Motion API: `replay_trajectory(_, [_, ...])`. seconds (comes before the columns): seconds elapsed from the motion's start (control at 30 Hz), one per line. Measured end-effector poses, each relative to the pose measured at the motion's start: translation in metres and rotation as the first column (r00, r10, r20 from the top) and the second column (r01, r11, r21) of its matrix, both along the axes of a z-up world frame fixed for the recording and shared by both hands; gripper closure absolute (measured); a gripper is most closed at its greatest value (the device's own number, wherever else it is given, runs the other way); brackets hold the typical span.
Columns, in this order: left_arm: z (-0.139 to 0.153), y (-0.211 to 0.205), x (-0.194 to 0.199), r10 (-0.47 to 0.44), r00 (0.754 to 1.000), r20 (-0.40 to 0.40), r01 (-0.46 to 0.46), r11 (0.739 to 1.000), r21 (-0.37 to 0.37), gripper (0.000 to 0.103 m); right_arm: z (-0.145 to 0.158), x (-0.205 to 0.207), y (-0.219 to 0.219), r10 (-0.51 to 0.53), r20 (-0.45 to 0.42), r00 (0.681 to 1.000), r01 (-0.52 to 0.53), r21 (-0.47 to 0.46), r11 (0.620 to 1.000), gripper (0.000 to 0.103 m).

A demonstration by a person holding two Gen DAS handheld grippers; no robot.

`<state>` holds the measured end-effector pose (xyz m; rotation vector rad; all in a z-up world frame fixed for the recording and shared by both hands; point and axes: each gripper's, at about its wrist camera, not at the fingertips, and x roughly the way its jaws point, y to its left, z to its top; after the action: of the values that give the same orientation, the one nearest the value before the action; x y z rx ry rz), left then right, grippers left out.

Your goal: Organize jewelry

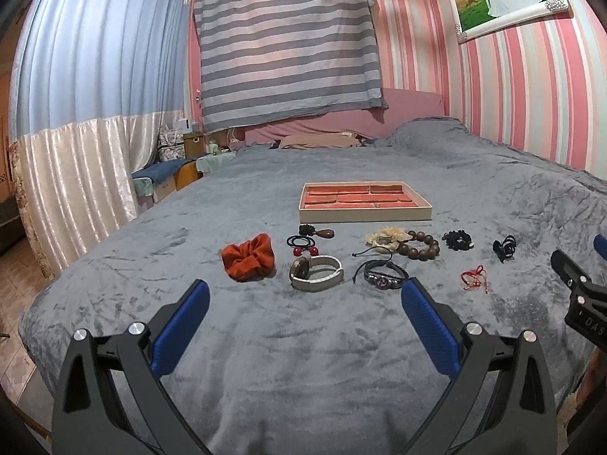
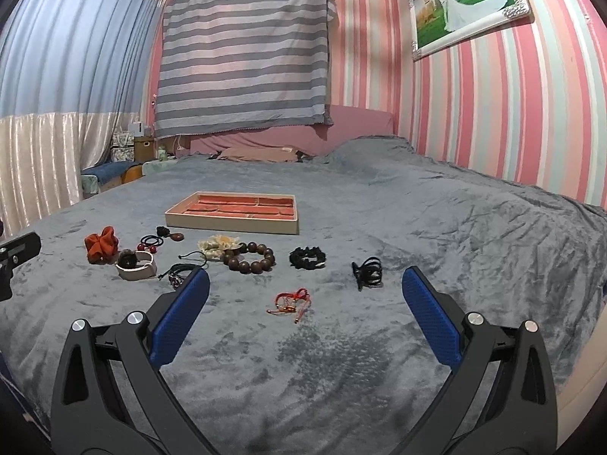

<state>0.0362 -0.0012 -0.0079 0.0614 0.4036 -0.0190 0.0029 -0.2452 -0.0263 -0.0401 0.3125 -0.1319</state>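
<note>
On the bed (image 1: 303,341), covered in a grey plush blanket, a cream-sided jewelry tray (image 1: 364,213) with a red lining sits toward the headboard, and the pieces lie in a loose row just in front of it. Farthest left of the tray is an orange scrunchie (image 1: 248,258). Next come black hair ties with red beads (image 1: 301,246) and a dark flower clip with a brown drop (image 1: 316,232), nearer the tray. In front of these, further from the tray, lies a watch with a white strap (image 1: 315,271). Below the tray's middle is a black corded bracelet with a purple charm (image 1: 379,275), and behind it a cream scrunchie (image 1: 387,239) touching a brown wooden bead bracelet (image 1: 419,246). Right of the tray's corner lie a black scrunchie (image 1: 458,240), a red string bracelet (image 1: 474,278) further forward, and a black claw clip (image 1: 504,247) farthest right.

The left tongs (image 1: 305,301) hover above the blanket, spread wide apart and holding nothing, in line with the watch. The right tongs (image 2: 305,290) are likewise spread wide and empty, with the red string bracelet lying between their blue pads (image 2: 430,314).
</note>
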Motion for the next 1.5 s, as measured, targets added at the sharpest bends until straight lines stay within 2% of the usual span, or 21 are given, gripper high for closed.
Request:
replay_trajectory(0.23, [0.003, 0.005, 0.024, -0.007, 1.000, 0.000, 0.007, 1.000, -0.006, 0.004, -0.002, 0.022, 0.004, -0.047, -0.020, 0.999, 0.046, -0.049, 0.998, 0.004])
replay_trajectory(0.47, [0.005, 0.013, 0.049, -0.012, 0.999, -0.033, 0.011, 1.000, -0.027, 0.004, 0.000, 0.049, -0.002, -0.045, -0.066, 0.997, 0.045, 0.000, 0.999, 0.004])
replay_trajectory(0.9, [0.008, 0.011, 0.101, -0.045, 0.997, -0.066, 0.042, 0.998, -0.039, 0.004, 0.004, 0.101, -0.011, -0.022, -0.114, 0.993, 0.022, 0.004, 1.000, 0.004])
replay_trajectory(1.13, [0.001, 0.006, 0.141, -0.049, 0.991, -0.126, 0.046, 0.999, -0.027, 0.004, -0.002, 0.147, -0.021, -0.002, -0.171, 0.985, 0.009, 0.043, 0.999, 0.004])
replay_trajectory(1.23, [-0.006, 0.008, 0.164, -0.047, 0.984, -0.172, 0.040, 0.998, -0.045, 0.004, -0.006, 0.165, -0.026, -0.008, -0.189, 0.982, 0.016, 0.041, 0.999, 0.004])
replay_trajectory(1.33, [-0.014, 0.009, 0.185, -0.061, 0.976, -0.210, 0.048, 0.997, -0.065, 0.004, -0.014, 0.184, -0.034, -0.006, -0.215, 0.977, 0.018, 0.055, 0.998, 0.004])
replay_trajectory(1.5, [-0.024, 0.004, 0.218, -0.076, 0.966, -0.247, 0.065, 0.996, -0.053, 0.005, -0.034, 0.217, -0.044, -0.009, -0.283, 0.959, 0.027, 0.058, 0.998, 0.006])
